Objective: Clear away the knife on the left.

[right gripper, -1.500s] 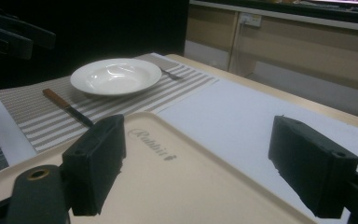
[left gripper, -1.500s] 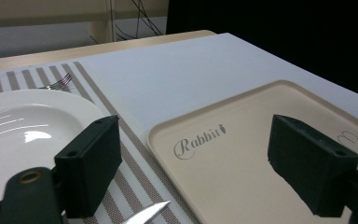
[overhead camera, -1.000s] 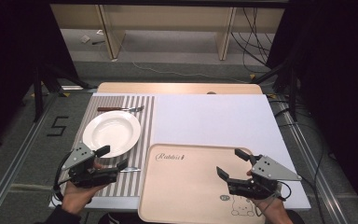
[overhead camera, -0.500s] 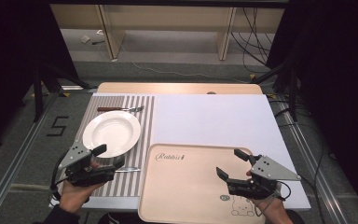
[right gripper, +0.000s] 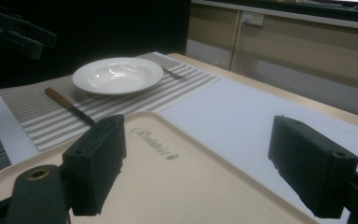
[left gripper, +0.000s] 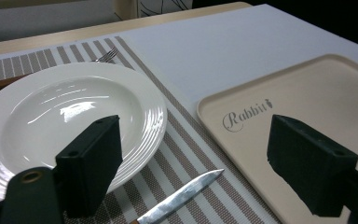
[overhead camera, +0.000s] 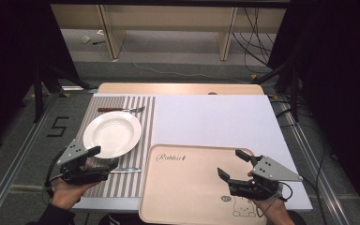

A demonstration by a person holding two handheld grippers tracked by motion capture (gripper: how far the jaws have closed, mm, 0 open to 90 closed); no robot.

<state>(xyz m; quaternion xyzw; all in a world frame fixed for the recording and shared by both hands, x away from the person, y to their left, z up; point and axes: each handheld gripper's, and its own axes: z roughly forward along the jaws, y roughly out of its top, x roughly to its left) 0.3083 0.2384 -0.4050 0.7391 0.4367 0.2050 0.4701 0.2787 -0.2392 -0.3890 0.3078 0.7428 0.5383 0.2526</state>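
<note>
Jaws of the left gripper (overhead camera: 104, 160) stand wide apart with nothing between them, hovering over the near edge of the striped placemat (overhead camera: 143, 105). In the left gripper view the gap frames a knife (left gripper: 182, 196) whose blade lies flat on the placemat (left gripper: 193, 161), pointing toward the tray (left gripper: 335, 102). One jaw rises in front of the near rim of the white plate (left gripper: 70, 107); the other rises in front of the tray's surface. Seen from above, the knife (overhead camera: 126, 170) lies just beside the plate's near rim, between the plate (overhead camera: 112, 133) and the table's front edge, its handle end hidden under the gripper.

Jaws of the right gripper (overhead camera: 236, 163) are likewise spread wide and hold nothing. They hang above the right half of the beige tray (overhead camera: 187, 187), near a small bear drawing printed there. The right gripper view looks across the tray (right gripper: 177, 186), with the word "Rabbit" printed on it, toward the placemat (right gripper: 102, 105), where the plate (right gripper: 117, 74) sits with the knife (right gripper: 69, 106) in front and a fork (right gripper: 172, 73) behind it.

Beyond the plate, the fork (overhead camera: 122, 109) lies on the far part of the placemat, close to the plate's far rim. Placemat and tray rest on a white sheet (overhead camera: 215, 122) that covers most of the wooden table (overhead camera: 178, 88). Both grippers are well apart, one at each front corner.
</note>
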